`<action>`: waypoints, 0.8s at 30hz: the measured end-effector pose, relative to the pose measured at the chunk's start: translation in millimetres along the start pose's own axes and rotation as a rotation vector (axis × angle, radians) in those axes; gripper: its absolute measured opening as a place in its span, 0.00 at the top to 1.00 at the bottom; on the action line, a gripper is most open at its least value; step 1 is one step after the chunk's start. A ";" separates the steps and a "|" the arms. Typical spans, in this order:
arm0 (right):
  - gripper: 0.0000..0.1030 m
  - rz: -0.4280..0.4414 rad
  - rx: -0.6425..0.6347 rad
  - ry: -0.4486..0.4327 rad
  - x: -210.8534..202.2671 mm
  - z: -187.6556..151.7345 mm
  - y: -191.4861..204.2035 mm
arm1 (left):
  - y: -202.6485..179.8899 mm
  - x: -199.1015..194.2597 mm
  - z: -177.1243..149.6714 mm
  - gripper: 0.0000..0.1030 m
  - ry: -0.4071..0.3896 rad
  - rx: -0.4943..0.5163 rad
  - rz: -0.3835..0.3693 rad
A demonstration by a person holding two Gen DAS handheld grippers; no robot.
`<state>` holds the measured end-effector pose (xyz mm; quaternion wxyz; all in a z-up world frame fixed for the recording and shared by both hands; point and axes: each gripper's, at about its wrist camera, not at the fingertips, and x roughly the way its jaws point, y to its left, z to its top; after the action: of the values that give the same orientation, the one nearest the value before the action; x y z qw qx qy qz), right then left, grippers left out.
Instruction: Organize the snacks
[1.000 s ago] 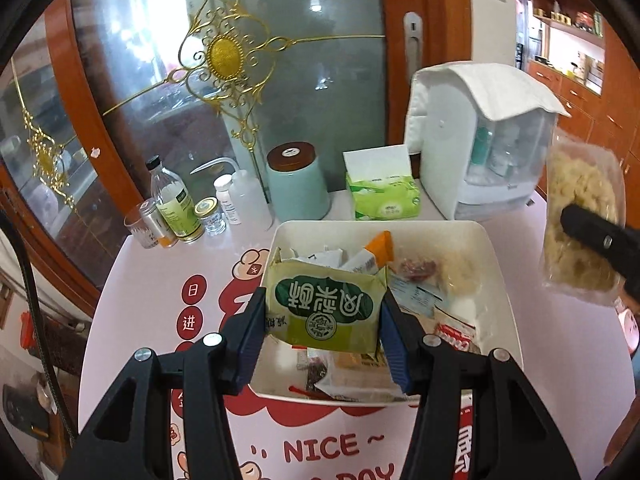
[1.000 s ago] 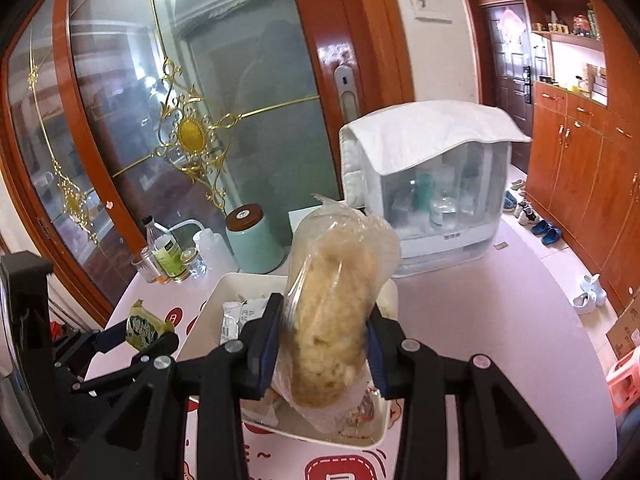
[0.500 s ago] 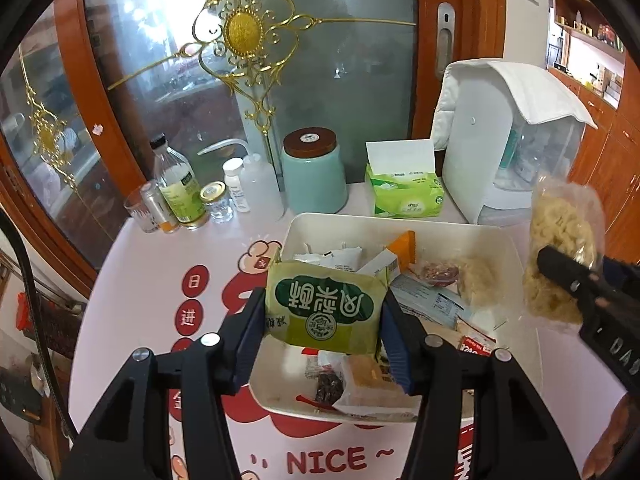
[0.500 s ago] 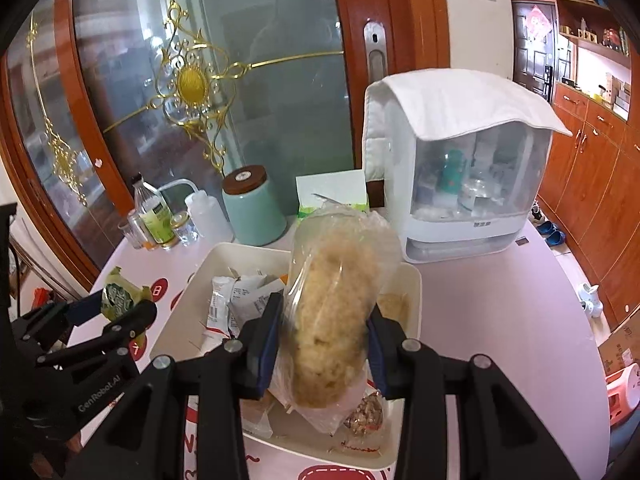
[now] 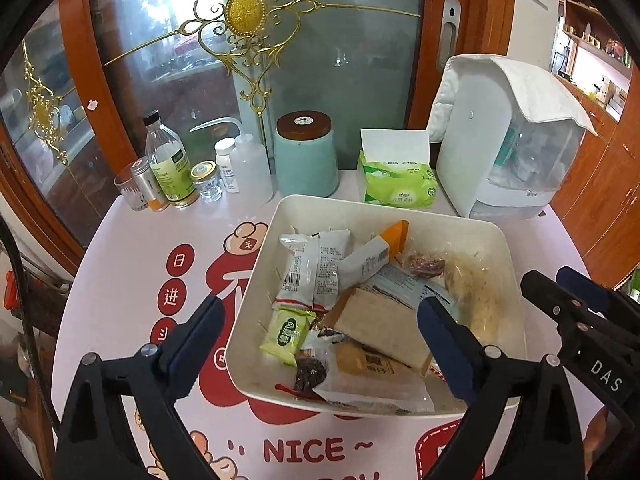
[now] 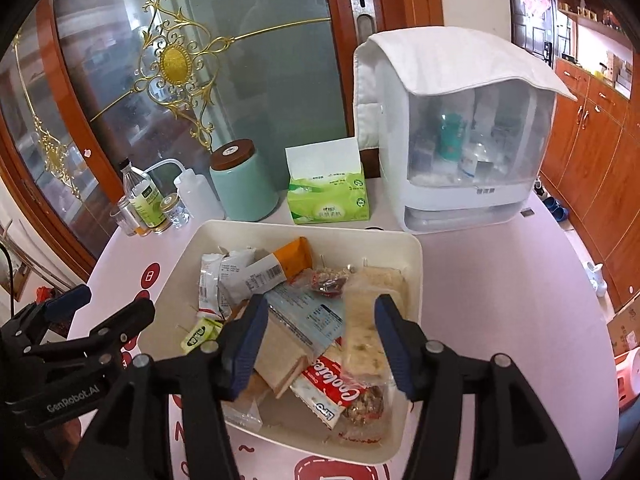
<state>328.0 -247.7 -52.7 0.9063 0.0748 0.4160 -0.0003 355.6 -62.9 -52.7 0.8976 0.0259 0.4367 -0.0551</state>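
Observation:
A white square tray (image 5: 510,248) (image 6: 416,276) on the pink table holds several snack packets. The green snack packet (image 5: 287,334) (image 6: 198,333) lies at the tray's left side. The clear bag of pale noodle snack (image 5: 472,292) (image 6: 368,320) lies along the tray's right side. My left gripper (image 5: 318,338) is open and empty above the tray's near-left part; it also shows in the right wrist view (image 6: 106,312). My right gripper (image 6: 318,334) is open and empty above the tray's near part; it shows at the right in the left wrist view (image 5: 560,284).
Behind the tray stand a teal canister (image 5: 306,156), a green tissue pack (image 5: 396,178), a white covered cabinet (image 5: 512,140) and several bottles and jars (image 5: 168,172). A glass door with gold ornament is behind the table. The table edge curves at the right (image 6: 580,280).
Both grippers opened. The green packet dropped from the left gripper into the tray, and the noodle bag dropped from the right gripper into the tray's right side.

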 end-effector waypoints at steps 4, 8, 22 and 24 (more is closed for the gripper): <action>0.46 0.020 0.010 0.012 -7.2 -6.6 -2.2 | -2.3 -13.4 -6.6 0.06 -0.005 -0.006 0.007; 0.46 0.034 0.008 0.018 -19.5 -16.4 -2.9 | -2.2 -32.9 -16.1 0.06 -0.021 -0.023 -0.002; 0.45 0.096 -0.018 0.070 -78.7 -87.5 8.5 | 7.8 -118.2 -102.4 0.06 -0.039 -0.032 0.033; 0.45 0.098 -0.011 0.083 -87.5 -100.6 9.5 | 13.2 -129.7 -117.9 0.06 -0.033 -0.045 0.035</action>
<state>195.6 -230.0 -50.1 0.8877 0.0901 0.4488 0.0496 185.7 -28.7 -23.5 0.9058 0.0125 0.4225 -0.0301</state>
